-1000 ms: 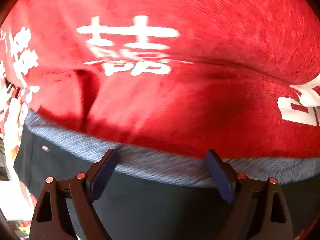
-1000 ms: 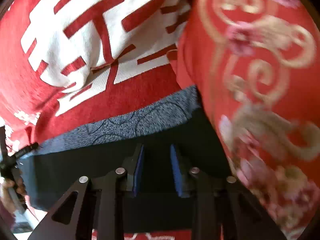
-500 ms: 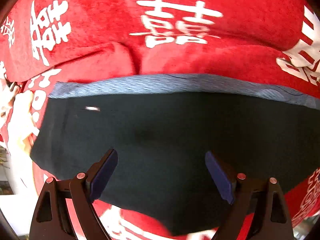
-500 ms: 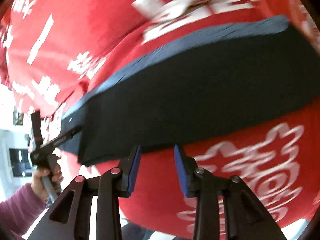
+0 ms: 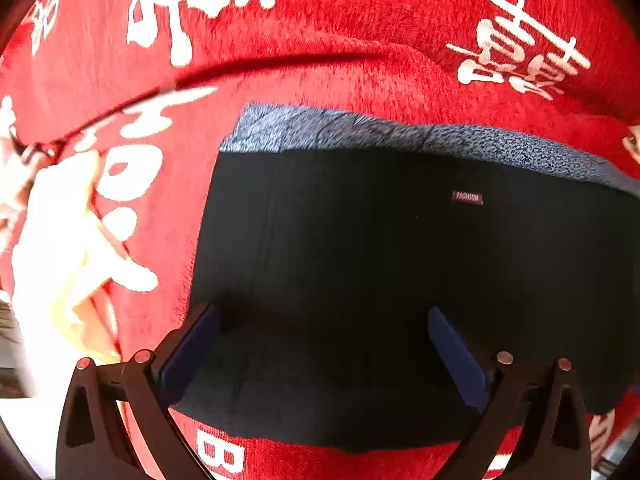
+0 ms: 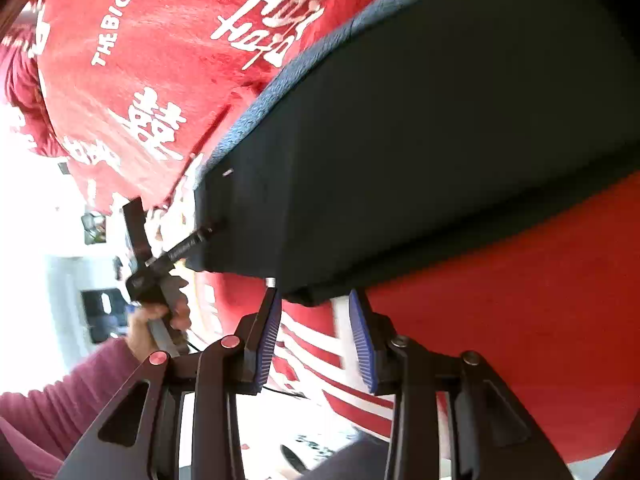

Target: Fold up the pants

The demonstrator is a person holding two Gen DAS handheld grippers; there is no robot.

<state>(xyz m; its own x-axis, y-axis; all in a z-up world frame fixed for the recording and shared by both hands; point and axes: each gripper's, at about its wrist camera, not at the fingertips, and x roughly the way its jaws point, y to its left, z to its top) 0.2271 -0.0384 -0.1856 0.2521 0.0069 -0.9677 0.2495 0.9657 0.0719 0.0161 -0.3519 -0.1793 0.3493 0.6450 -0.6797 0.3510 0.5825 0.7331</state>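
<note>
Black pants lie folded into a flat block on a red cloth, with a grey-blue inner band along the far edge and a small label. My left gripper is open, its blue pads low over the near left part of the pants. In the right wrist view the pants fill the upper right. My right gripper is open and empty, just off the pants' near edge. The left gripper shows there, held by a hand at the pants' left corner.
A red cloth with white characters covers the surface under the pants. A pale cloth lies at the left edge. A hand in a maroon sleeve holds the other gripper. Bright room beyond the left edge.
Both grippers have pulled back from the far band toward the near side of the pants. The right gripper has opened wider and slid off the fabric. The pants now lie flat.
</note>
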